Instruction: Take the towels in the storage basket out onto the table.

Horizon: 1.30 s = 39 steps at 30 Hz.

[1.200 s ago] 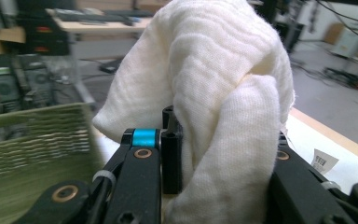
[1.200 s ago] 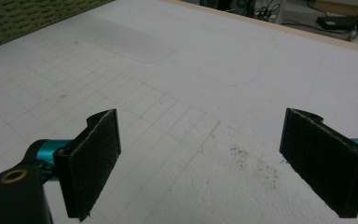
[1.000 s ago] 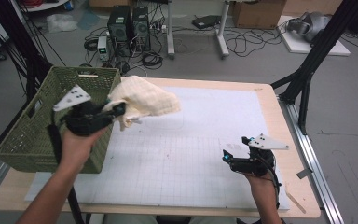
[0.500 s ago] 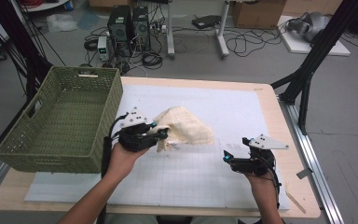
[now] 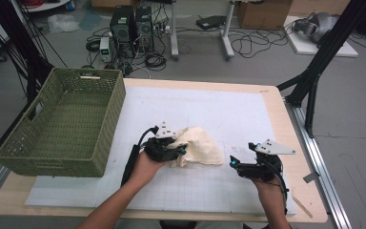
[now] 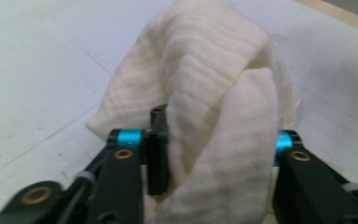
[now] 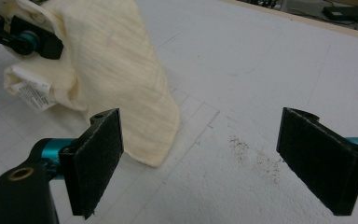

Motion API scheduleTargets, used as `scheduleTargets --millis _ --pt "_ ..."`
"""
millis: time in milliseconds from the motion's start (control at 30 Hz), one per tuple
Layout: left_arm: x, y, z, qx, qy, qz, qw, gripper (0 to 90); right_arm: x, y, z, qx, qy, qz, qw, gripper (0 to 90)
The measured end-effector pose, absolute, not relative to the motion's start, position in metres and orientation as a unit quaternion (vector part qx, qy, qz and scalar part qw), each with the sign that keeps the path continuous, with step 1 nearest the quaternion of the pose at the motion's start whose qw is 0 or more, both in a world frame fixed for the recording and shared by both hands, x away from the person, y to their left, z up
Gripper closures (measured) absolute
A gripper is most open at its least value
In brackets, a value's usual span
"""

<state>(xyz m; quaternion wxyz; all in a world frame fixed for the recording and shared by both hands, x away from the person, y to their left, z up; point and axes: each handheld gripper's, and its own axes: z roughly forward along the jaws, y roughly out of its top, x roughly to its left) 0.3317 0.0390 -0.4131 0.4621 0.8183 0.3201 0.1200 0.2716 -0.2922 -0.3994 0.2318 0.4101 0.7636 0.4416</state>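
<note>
One cream cloth [image 5: 198, 145] – one basket [image 5: 66, 124] – two tools: left [image 5: 180, 151] gripping cloth, right [image 5: 232, 163] agape.

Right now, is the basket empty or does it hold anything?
Empty, as far as the high view shows: the green basket shows bare woven floor. The cream cloth lies bunched on the mat, clamped in the left gripper.

A cream cloth [image 5: 198, 147] — soft, ribbed weave, crumpled into a loose heap — lies on the white gridded mat [image 5: 209, 109] near the table's front, right of the green woven basket [image 5: 66, 124] and apart from it. One bunched fold is pinched between the jaws of the left gripper [image 5: 178, 150], and a small white label [image 7: 33, 95] shows at its edge.
</note>
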Motion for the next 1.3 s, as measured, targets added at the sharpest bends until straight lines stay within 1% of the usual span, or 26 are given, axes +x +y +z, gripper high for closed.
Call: scheduleTargets --millis 33,67,133,167,200,333,500,600,733,933,1300 --pt "0.332 0.039 -0.415 0.819 0.319 0.119 0.462 46.4 0.272 -0.293 -0.400 0.412 0.763 0.441 0.232 12.9" --pt "0.332 0.039 -0.415 0.815 0.322 0.119 0.467 46.4 0.272 -0.293 -0.400 0.412 0.763 0.441 0.232 12.9" --pt "0.330 0.044 -0.413 0.800 0.333 0.135 0.481 29.0 0.272 -0.293 -0.400 0.413 0.763 0.440 0.233 12.5" --pt "0.328 0.048 -0.411 0.790 0.340 0.140 0.491 21.7 0.272 -0.294 -0.400 0.413 0.764 0.438 0.234 12.3" --pt "0.327 0.053 -0.409 0.779 0.348 0.148 0.500 18.5 0.272 -0.294 -0.400 0.415 0.763 0.436 0.234 12.2" --pt "0.322 0.081 -0.407 0.750 0.369 0.159 0.526 18.3 0.272 -0.294 -0.402 0.409 0.768 0.429 0.242 12.0" --pt "0.315 0.112 -0.407 0.731 0.375 0.175 0.542 18.3 0.271 -0.292 -0.403 0.403 0.770 0.426 0.251 11.7" --pt "0.311 0.125 -0.407 0.724 0.377 0.174 0.551 18.3 0.272 -0.292 -0.404 0.402 0.773 0.422 0.251 11.7" --pt "0.305 0.138 -0.401 0.711 0.380 0.188 0.561 18.4 0.271 -0.292 -0.404 0.402 0.771 0.424 0.254 11.7" --pt "0.300 0.151 -0.399 0.702 0.379 0.193 0.571 18.6 0.271 -0.293 -0.404 0.402 0.770 0.426 0.253 11.7" --pt "0.300 0.151 -0.403 0.713 0.365 0.191 0.567 18.8 0.274 -0.294 -0.406 0.411 0.766 0.430 0.242 11.7"
